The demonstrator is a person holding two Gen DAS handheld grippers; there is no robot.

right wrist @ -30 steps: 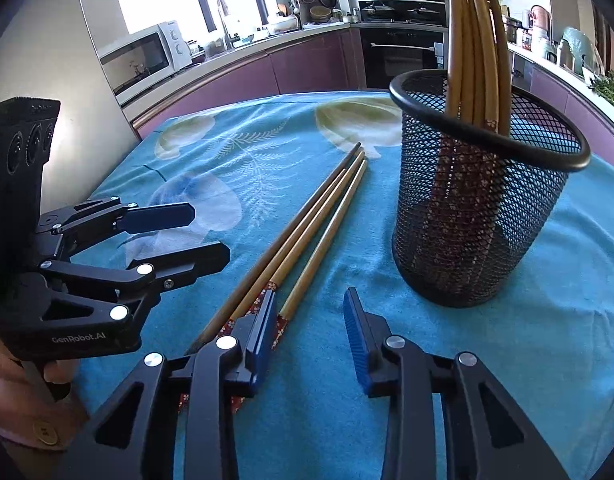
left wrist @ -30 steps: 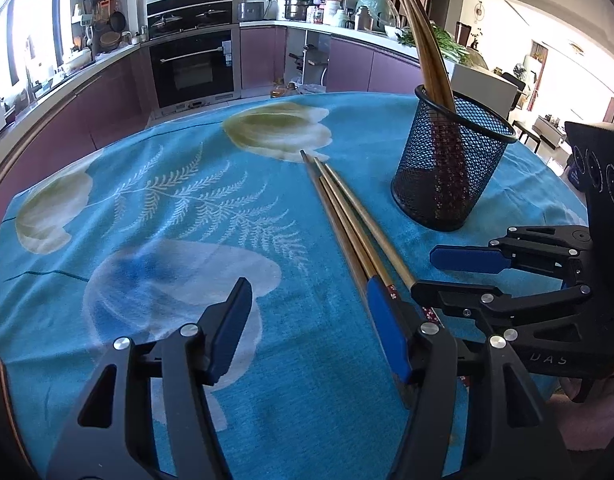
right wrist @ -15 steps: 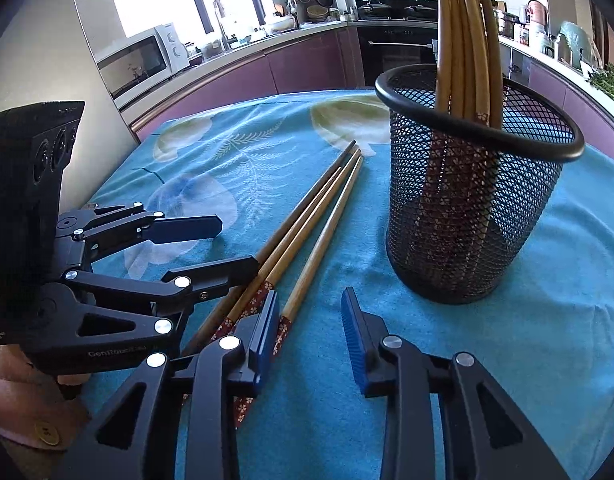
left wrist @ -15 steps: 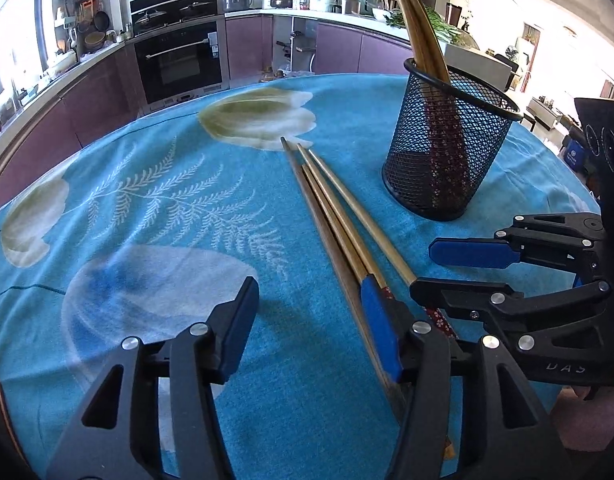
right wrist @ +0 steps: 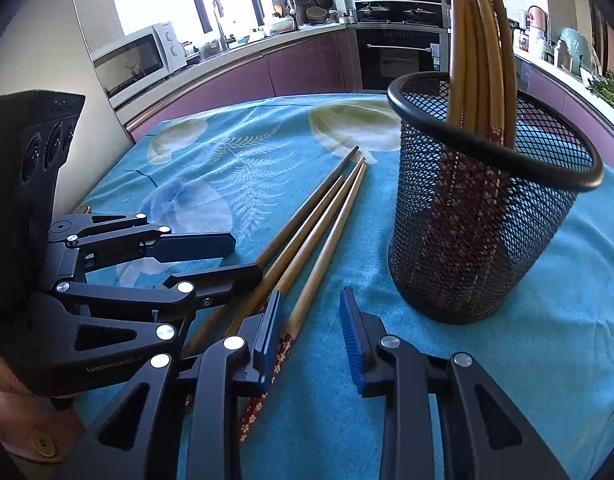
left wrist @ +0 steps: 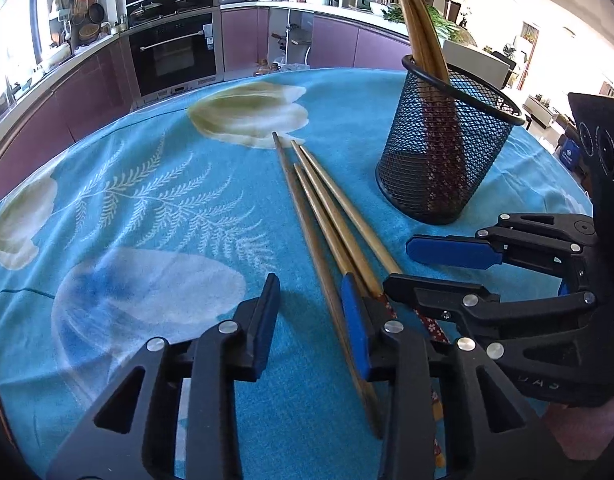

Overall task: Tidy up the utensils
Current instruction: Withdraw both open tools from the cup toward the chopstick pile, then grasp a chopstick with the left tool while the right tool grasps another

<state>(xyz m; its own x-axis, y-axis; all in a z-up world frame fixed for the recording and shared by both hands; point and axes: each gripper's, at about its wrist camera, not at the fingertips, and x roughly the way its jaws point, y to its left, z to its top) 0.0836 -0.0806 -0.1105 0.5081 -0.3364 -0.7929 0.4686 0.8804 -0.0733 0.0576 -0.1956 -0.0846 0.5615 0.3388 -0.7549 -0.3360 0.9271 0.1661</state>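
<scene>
Three wooden chopsticks (left wrist: 327, 216) lie side by side on the blue cloth, also in the right wrist view (right wrist: 307, 236). A black mesh holder (left wrist: 443, 152) stands to their right with several chopsticks upright in it; it also shows in the right wrist view (right wrist: 479, 220). My left gripper (left wrist: 311, 312) is open, low over the leftmost chopstick's thick end. My right gripper (right wrist: 311, 320) is open and empty over the patterned ends, just left of the holder. Each gripper shows in the other's view, the right one (left wrist: 423, 268) and the left one (right wrist: 231, 256).
The round table's blue flowered cloth (left wrist: 147, 208) spreads left and far of the chopsticks. Purple kitchen cabinets and an oven (left wrist: 175, 56) stand beyond the table. A microwave (right wrist: 135, 64) sits on the counter at the left.
My left gripper has moved right and forward so that the leftmost chopstick now lies between its fingers. My right gripper has edged closer to the holder and the chopsticks.
</scene>
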